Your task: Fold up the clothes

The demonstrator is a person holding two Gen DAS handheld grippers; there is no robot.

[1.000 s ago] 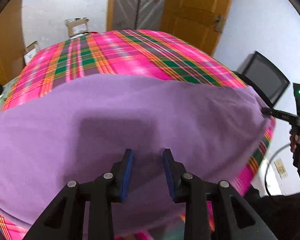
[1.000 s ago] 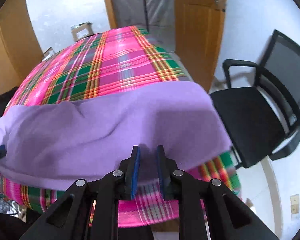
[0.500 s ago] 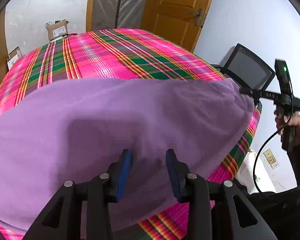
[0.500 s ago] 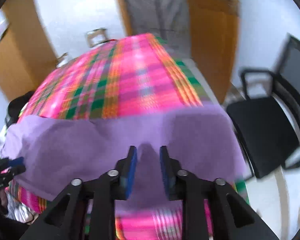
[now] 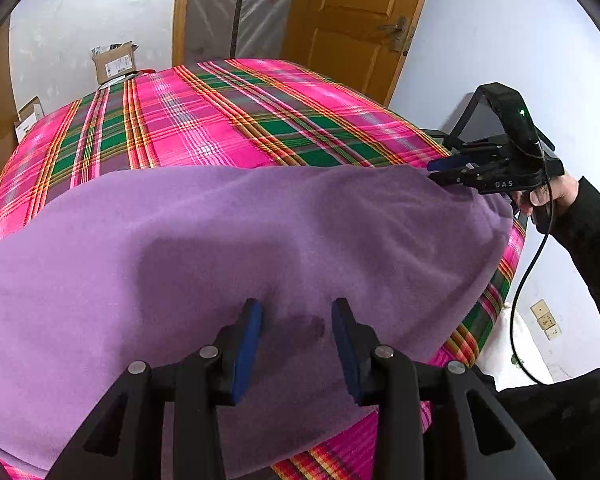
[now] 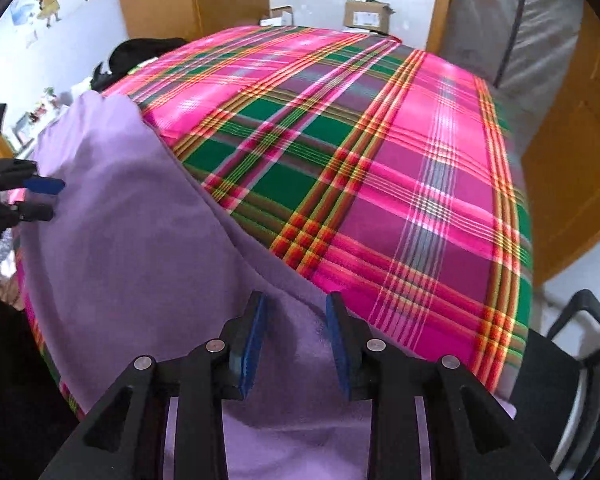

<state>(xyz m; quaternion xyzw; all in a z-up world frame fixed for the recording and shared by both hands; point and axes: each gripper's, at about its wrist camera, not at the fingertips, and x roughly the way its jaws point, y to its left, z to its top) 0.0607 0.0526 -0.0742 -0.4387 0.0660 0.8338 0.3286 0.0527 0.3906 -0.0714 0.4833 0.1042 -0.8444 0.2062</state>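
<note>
A purple garment lies spread across the near side of a table covered with a pink and green plaid cloth. My left gripper hovers over the garment's near edge, open, with nothing pinched between the blue pads. My right gripper, held in a hand, is at the garment's far right corner. In the right wrist view the right gripper stands open over the garment where its edge meets the plaid cloth. The left gripper shows at the left edge, its fingers apart.
A black office chair stands by the table's right corner. Cardboard boxes and a wooden door lie beyond the far side. A black bag sits at the far left. A cable hangs from the right gripper.
My right gripper rolled and swung toward the garment's right corner, and its jaws spread wider. The left jaws also widened a little. The garment lies as before.
</note>
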